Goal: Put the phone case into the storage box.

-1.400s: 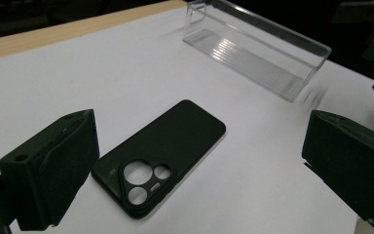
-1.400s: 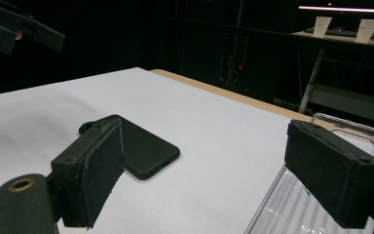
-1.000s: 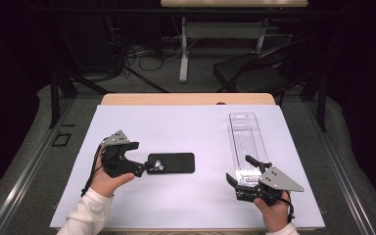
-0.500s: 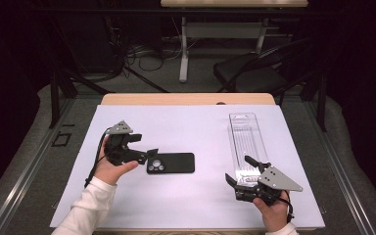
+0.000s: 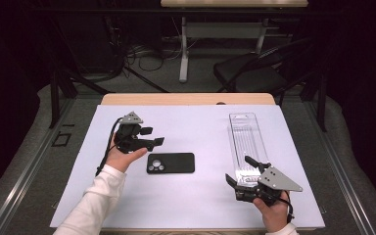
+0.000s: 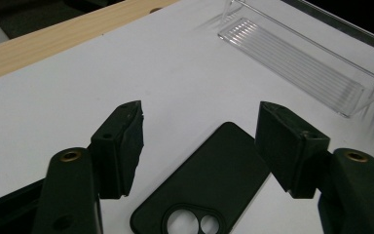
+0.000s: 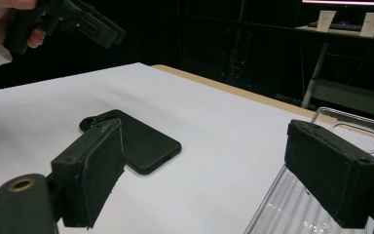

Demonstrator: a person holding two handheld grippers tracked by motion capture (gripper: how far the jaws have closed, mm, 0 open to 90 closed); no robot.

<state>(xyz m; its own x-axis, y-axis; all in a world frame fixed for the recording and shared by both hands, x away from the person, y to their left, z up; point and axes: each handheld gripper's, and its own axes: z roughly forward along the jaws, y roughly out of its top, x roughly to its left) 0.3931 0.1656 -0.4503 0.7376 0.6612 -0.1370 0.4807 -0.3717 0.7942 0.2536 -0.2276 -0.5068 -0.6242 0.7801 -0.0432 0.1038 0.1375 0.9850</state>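
Observation:
A black phone case lies flat on the white table top, camera cut-outs toward its left end. My left gripper hovers just beyond that end, up and to the left of it. Its jaws have just been closing, still stand apart, and hold nothing. In the left gripper view the phone case lies on the table below the left gripper. My right gripper stands open and empty at the near end of a clear plastic tray. The right gripper view shows the phone case beyond the right gripper.
The white sheet covers a wooden table whose far edge shows. The clear tray runs lengthwise along the right side. Behind the table are a dark chair, cables and a desk leg on the floor.
The left gripper has drawn back from the phone case's left end, toward the far side, and its jaws stand narrower. The phone case and the right gripper have not moved.

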